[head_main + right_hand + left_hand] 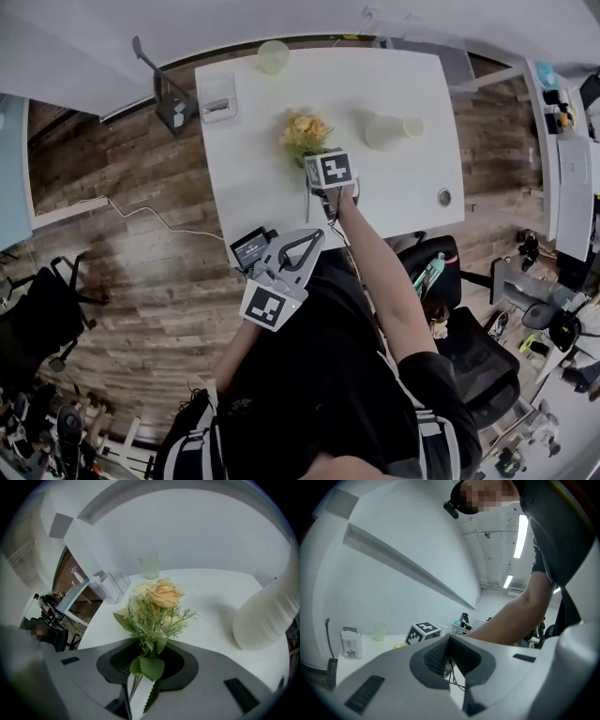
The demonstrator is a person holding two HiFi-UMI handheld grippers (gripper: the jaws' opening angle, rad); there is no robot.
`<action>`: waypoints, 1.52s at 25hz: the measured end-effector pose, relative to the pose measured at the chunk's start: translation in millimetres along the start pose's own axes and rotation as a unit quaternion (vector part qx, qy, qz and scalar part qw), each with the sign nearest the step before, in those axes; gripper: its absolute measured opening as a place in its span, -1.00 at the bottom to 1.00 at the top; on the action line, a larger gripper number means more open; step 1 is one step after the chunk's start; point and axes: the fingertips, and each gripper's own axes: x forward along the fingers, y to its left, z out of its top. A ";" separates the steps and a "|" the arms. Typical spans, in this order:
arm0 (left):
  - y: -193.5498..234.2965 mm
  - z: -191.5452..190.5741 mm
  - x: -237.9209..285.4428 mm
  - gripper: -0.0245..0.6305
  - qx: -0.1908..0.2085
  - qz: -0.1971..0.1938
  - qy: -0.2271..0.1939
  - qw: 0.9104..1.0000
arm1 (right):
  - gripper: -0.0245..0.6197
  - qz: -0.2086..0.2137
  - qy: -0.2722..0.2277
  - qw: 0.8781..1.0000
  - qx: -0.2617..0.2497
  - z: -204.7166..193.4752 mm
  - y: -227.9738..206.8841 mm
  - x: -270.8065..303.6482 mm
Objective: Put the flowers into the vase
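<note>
While the right gripper is clenched low on the green stems of the bunch of pale yellow artificial roses, the blooms point away from it toward twelve o'clock over the white rectangular table; whether the heads have cleared the tabletop cannot be told. The white ribbed vase lies on its side at three o'clock of the bunch, near but apart from it. The left gripper, jaws pressed together on nothing, hangs at seven o'clock of the right one, off the table's near edge. The step in hand looks like securing and lifting the bunch, and it goes best with the grip firm and near the stem ends, so a long free length can enter the vase. The bunch should rise straight, without dragging leaves across the table. Since the vase is toppled, the idle left gripper would do well to stand it upright and steady it before the stems are lowered in.
</note>
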 end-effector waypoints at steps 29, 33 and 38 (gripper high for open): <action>-3.0 6.9 3.1 -0.79 0.043 -0.029 -0.013 0.999 | -0.60 0.030 -0.320 0.944 -0.073 13.8 45.2 -177.5; -1.9 11.1 10.9 -0.79 0.036 -0.029 -0.009 0.999 | -0.60 0.013 -0.364 0.926 -0.098 19.0 41.3 -204.1; -2.2 13.2 22.6 -0.79 0.022 -0.023 0.002 0.999 | -0.60 0.010 -0.437 0.892 -0.111 45.2 28.7 -246.3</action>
